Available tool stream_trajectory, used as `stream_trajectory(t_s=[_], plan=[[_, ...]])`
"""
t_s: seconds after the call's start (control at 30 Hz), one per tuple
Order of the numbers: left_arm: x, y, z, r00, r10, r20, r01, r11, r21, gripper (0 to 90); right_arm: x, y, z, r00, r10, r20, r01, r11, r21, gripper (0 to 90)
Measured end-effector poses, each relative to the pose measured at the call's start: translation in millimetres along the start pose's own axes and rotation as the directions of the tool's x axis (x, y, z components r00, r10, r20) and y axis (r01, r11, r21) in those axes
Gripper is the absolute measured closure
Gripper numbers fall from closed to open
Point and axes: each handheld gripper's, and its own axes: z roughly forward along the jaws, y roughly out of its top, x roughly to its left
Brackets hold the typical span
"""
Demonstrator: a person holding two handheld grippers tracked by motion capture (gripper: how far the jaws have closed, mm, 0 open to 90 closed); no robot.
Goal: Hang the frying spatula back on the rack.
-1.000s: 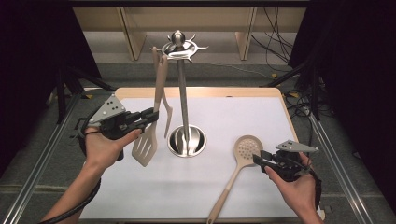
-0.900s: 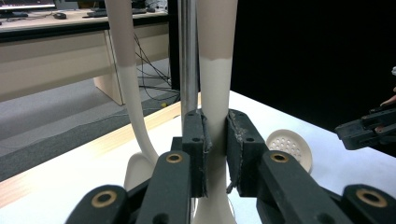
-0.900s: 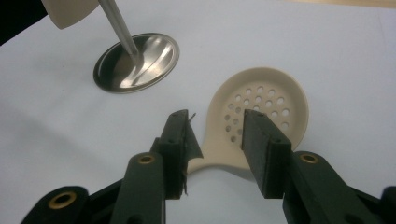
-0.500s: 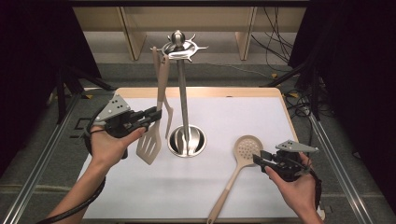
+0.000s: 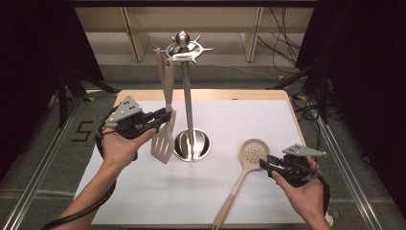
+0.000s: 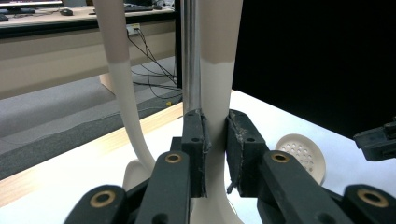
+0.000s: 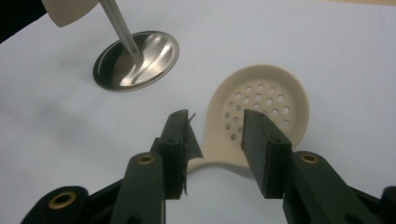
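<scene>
This looks like a lab or test room. Black curtains [image 5: 28,57] hang on both sides. Loose cables [image 5: 282,33] lie on the grey floor [image 5: 62,143]. A white sheet [image 5: 143,191] covers the wooden tabletop [image 5: 201,95], and metal rails [image 5: 43,167] run beside it.

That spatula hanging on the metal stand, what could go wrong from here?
The left gripper has its jaws clamped on the spatula, which hangs from a hook at the top of the stand. A sideways pull might tip the tall, narrow stand, or the blade could knock the pole. The right gripper holds open jaws around the neck of the skimmer lying on the table; closing off-centre might flick it away.
</scene>
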Motion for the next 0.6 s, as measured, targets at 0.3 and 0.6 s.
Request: stream_trajectory(t_s=[0.3, 0.6], plan=[[-1.6, -0.4, 10.4, 0.9999, -0.012, -0.003, 0.012, 0.9999, -0.009, 77.0, -0.4, -0.5, 0.5, 1.0, -0.002, -0.004, 0.002, 1.0, 0.002, 62.2], [-1.5, -0.2, 15.2, 0.9999, -0.006, -0.012, 0.006, 0.9999, -0.012, 76.7, 1.5, -1.2, 0.5, 0.9995, 0.03, -0.009, -0.03, 1.0, 0.008, 62.1]])
